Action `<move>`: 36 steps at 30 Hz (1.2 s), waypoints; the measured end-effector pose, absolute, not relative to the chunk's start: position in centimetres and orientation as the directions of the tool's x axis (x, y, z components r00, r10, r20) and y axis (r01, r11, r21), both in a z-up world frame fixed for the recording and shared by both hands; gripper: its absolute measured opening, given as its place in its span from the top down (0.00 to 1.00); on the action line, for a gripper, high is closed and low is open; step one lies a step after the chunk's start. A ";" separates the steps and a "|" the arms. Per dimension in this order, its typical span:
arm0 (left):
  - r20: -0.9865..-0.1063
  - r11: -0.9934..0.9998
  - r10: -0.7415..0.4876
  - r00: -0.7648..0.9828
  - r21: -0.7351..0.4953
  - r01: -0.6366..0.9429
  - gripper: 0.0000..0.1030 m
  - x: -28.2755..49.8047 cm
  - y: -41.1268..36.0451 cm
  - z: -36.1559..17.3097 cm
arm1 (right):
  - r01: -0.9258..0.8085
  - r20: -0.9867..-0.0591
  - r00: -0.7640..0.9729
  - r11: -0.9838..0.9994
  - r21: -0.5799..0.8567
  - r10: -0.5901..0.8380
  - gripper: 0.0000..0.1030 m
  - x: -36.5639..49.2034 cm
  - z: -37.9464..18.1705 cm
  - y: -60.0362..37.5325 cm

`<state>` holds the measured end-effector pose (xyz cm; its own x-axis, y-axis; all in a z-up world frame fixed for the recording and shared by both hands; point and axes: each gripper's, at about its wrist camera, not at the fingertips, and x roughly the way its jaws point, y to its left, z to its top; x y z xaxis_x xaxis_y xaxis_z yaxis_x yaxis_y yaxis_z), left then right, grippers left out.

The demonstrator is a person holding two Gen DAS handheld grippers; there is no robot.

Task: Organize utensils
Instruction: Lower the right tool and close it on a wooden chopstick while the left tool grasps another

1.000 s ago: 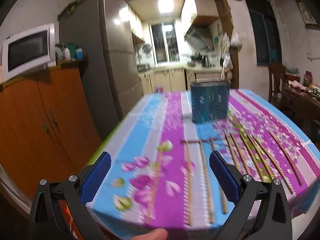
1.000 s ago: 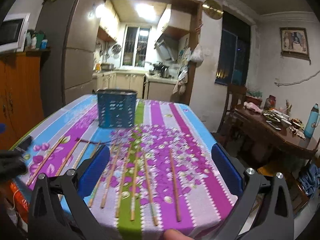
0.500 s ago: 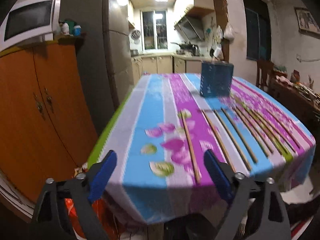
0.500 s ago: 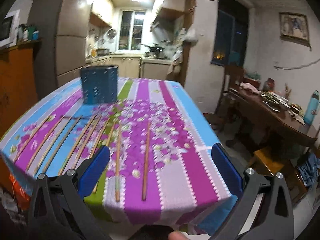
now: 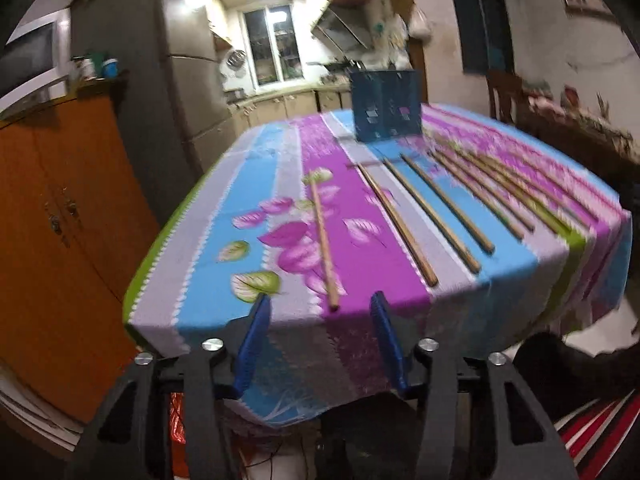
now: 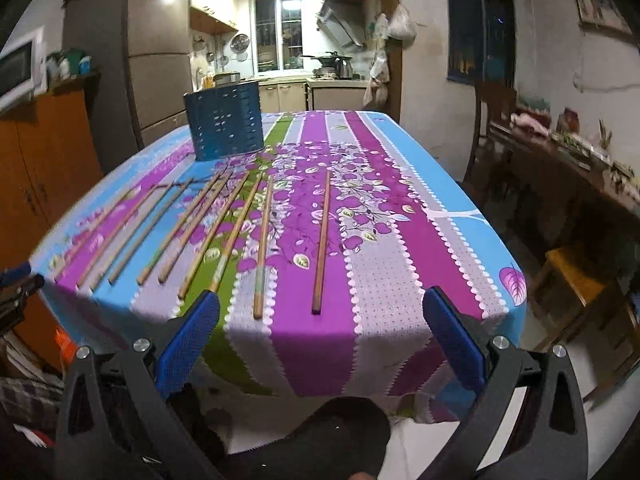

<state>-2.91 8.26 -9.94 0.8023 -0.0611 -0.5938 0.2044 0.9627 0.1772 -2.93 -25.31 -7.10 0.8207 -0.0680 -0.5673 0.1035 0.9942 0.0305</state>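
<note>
Left gripper, jaws closing yet empty, we are holding before a bare wooden chopstick at the table's near edge.

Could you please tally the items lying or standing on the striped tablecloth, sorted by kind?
Chopsticks: 10 (the leftmost few are blurred, so this count is my best reading)
Blue utensil holder: 1
Total: 11
</note>
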 end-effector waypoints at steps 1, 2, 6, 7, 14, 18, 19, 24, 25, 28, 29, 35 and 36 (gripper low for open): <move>-0.621 0.962 -0.076 0.780 0.159 0.221 0.50 -2.6 8.1 -10.3 | 0.098 -0.568 0.820 0.995 0.026 -0.066 0.05 -3.0 -7.3 -25.3; -0.630 0.964 -0.078 0.773 0.150 0.219 0.50 -2.4 8.0 -10.6 | 0.102 -0.571 0.818 0.994 0.024 -0.070 0.05 -3.0 -7.5 -25.4; -0.591 0.970 -0.085 0.802 0.135 0.202 0.50 -2.1 7.9 -10.5 | 0.104 -0.589 0.803 0.995 -0.006 -0.087 0.44 -2.0 -8.4 -26.0; -0.590 0.970 -0.088 0.802 0.131 0.204 0.52 -2.0 7.9 -10.5 | 0.101 -0.597 0.798 0.995 -0.012 -0.088 0.52 -1.7 -8.7 -26.1; -0.612 0.968 -0.121 0.782 0.103 0.230 0.67 -0.8 8.1 -11.7 | 0.021 -0.625 0.780 0.999 -0.043 -0.043 0.77 0.2 -10.3 -25.2; -0.599 0.966 -0.143 0.788 0.089 0.244 0.71 -0.8 8.2 -11.7 | 0.015 -0.627 0.778 1.000 -0.022 -0.025 0.80 0.7 -10.7 -25.3; -0.597 0.965 -0.154 0.788 0.080 0.249 0.73 -0.8 8.3 -11.7 | 0.010 -0.627 0.779 1.000 -0.017 -0.018 0.81 0.8 -10.7 -25.3; -0.579 0.958 -0.178 0.796 0.083 0.274 0.82 -1.2 8.2 -11.9 | -0.002 -0.618 0.786 1.000 -0.005 -0.001 0.88 0.8 -10.8 -25.1; -0.576 0.956 -0.184 0.796 0.082 0.280 0.85 -1.2 8.2 -11.9 | -0.005 -0.616 0.788 1.000 0.000 0.004 0.88 0.7 -10.8 -25.1; -0.572 0.953 -0.201 0.796 0.073 0.293 0.90 -1.0 8.3 -12.0 | -0.012 -0.610 0.792 1.000 0.008 0.014 0.90 0.9 -10.9 -25.2; -0.570 0.953 -0.204 0.796 0.071 0.295 0.90 -1.0 8.3 -12.0 | -0.013 -0.608 0.793 1.000 0.009 0.016 0.91 0.9 -10.9 -25.1; -0.550 0.952 -0.209 0.809 0.074 0.296 0.91 -1.2 8.3 -12.2 | 0.000 -0.590 0.807 0.999 0.051 0.031 0.93 0.4 -11.2 -25.4; -0.548 0.954 -0.212 0.809 0.062 0.292 0.91 -1.1 8.4 -12.1 | 0.004 -0.592 0.805 0.998 0.059 0.032 0.93 0.5 -11.1 -25.4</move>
<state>-1.14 8.44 -12.12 0.8093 -0.2118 -0.5478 0.2919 0.9544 0.0624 0.51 -25.44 -11.11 0.8055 0.0320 -0.5918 0.0036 0.9983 0.0589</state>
